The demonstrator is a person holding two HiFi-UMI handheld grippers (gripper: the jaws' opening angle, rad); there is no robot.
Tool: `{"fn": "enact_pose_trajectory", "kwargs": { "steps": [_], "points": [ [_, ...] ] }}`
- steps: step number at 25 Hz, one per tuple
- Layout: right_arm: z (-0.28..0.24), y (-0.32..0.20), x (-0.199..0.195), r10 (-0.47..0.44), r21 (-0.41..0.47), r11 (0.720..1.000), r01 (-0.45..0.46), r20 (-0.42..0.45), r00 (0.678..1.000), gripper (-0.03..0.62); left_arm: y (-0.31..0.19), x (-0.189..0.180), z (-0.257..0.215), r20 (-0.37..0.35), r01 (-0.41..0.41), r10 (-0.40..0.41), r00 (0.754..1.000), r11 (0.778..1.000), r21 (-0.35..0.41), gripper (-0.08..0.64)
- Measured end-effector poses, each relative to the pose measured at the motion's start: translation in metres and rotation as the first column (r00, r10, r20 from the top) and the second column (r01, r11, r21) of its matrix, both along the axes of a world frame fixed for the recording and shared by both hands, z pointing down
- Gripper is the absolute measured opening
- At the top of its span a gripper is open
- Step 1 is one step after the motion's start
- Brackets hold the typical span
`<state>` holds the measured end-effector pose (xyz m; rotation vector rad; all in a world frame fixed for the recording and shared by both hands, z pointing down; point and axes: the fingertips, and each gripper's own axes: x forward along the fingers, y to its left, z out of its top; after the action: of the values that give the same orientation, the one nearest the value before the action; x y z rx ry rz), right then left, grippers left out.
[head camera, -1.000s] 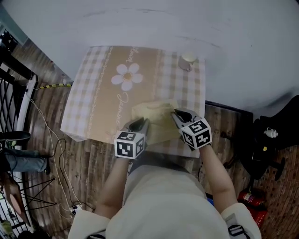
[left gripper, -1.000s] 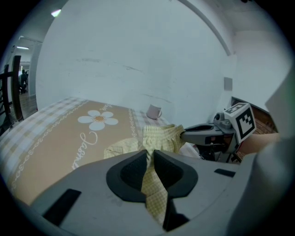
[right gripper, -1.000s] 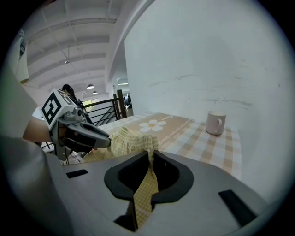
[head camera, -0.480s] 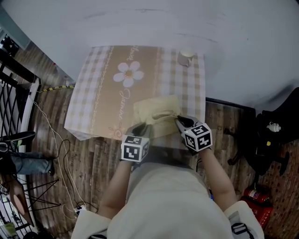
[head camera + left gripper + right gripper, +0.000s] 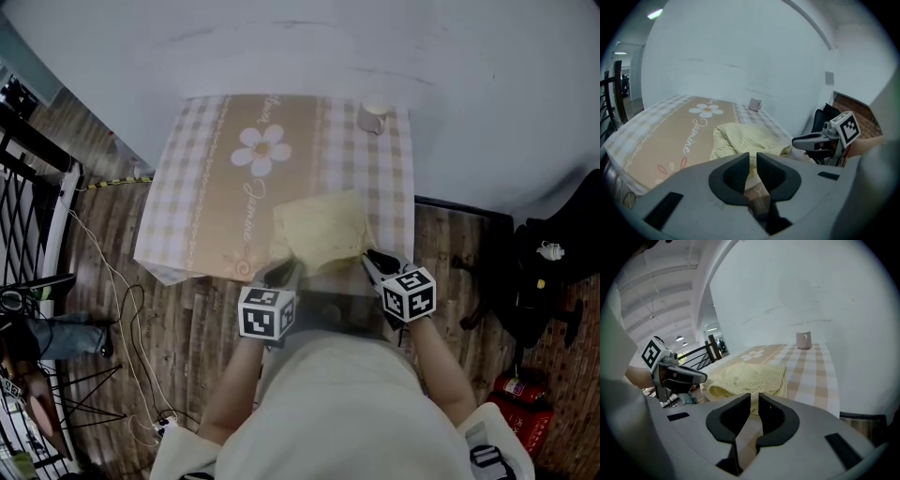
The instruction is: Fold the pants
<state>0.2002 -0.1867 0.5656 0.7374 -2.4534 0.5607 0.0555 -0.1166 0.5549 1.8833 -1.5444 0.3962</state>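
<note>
Already folded into a yellow pad, the pants lie on the surface, close to its near edge and right of the middle. The left gripper and right gripper hang just off that edge, clear of the pants. Each is released, its jaws a narrow slit apart with nothing between.

My claw hangs over the near edge of the table, its jaws a narrow slit apart with nothing between them. Just past them, the yellow checked pants lie folded near that edge. A mug stands by the far right corner. The other claw hovers beside the pants, not touching them.
</note>
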Motion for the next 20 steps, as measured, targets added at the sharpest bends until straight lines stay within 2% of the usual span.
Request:
{"fn": "enact_pose_trajectory", "kwargs": {
  "steps": [9,14,20],
  "points": [
    [-0.041,0.025,-0.020,0.084,0.064,0.994,-0.091,0.106,0.991,0.031,0.020,-0.013,-0.020,0.022,-0.019,0.018,1.000,0.999,0.041,0.031],
    [-0.073,0.061,-0.043,0.082,0.114,0.988,-0.100,0.145,0.986,0.029,0.044,-0.027,-0.042,0.012,-0.005,0.004,1.000,0.995,0.095,0.026],
    [-0.102,0.104,-0.063,0.121,0.160,0.975,-0.155,0.200,0.972,0.014,0.079,-0.041,-0.067,0.010,-0.017,0.016,1.000,0.989,0.150,0.021]
  ]
}}
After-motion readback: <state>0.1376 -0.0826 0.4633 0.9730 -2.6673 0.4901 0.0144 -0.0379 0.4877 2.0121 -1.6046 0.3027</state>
